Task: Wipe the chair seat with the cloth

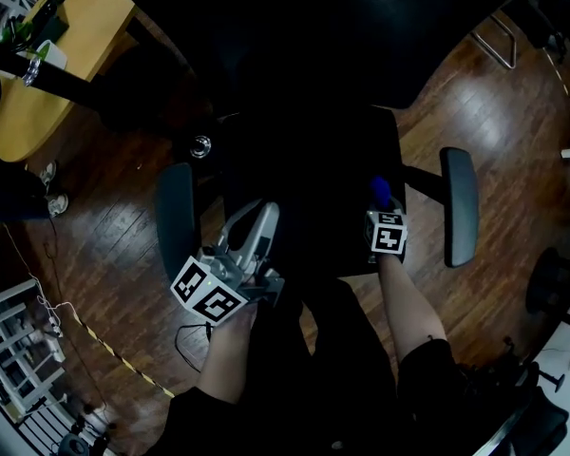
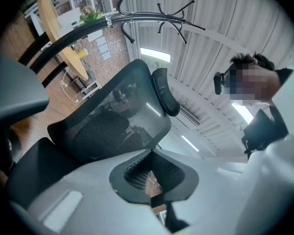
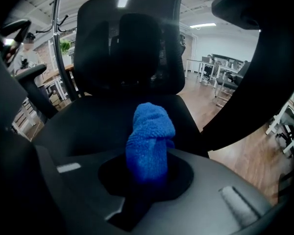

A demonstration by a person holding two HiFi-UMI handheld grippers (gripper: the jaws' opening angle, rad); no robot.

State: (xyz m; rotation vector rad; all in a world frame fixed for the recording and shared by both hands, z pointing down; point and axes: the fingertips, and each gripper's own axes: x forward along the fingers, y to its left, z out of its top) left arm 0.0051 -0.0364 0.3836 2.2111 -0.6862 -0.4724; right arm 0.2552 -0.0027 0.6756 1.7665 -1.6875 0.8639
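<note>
From the head view I look down on a black office chair whose seat is very dark. My right gripper hovers over the seat's right front part, shut on a bunched blue cloth. In the right gripper view the cloth sticks up out of the right gripper, with the seat and mesh backrest beyond it. My left gripper is at the seat's left front edge. In its own view the left gripper tilts upward at the backrest, jaws together and holding nothing.
Grey armrests flank the seat. A wooden table stands at the far left and cables trail over the wood floor. A coat rack rises behind the chair. The person shows at the right of the left gripper view.
</note>
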